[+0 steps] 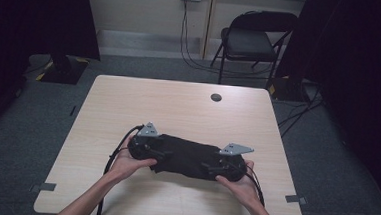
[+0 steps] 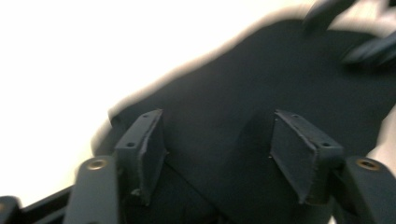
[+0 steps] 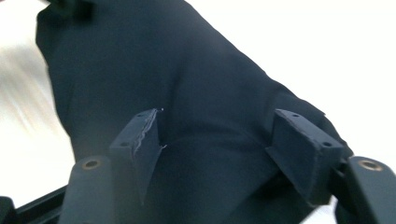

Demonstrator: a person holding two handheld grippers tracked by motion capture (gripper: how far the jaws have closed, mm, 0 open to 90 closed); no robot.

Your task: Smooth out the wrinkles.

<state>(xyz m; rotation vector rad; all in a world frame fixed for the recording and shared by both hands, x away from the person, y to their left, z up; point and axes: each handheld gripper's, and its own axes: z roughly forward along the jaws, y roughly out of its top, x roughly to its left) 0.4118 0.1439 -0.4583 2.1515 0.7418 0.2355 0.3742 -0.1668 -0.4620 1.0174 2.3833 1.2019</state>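
On the left side of the high view, the left hand [image 1: 127,161] holds the left hand-held gripper [image 1: 152,149], which points toward the middle of the counter [image 1: 178,107]. Its jaws stand apart and they do not press on anything. In the left gripper view, the left hand-held gripper [image 2: 217,151] has both pads [image 2: 148,149] spread wide, and the black cloth [image 2: 261,107] lies under and beyond them.

In the middle, the black cloth [image 1: 188,157] lies folded on the near part of the counter, as a long dark bundle between the two grippers. Each of its ends is just at one gripper.

On the right side, the right hand [image 1: 239,183] holds the right hand-held gripper [image 1: 215,165], which points back toward the left one. Its jaws are also apart. In the right gripper view, the right hand-held gripper [image 3: 217,149] shows the black cloth [image 3: 187,84] between and beyond its separated pads [image 3: 299,149], with no pad pressing on the fabric.

Far behind the counter, a dark folding chair [image 1: 252,41] stands on the floor near the wall.
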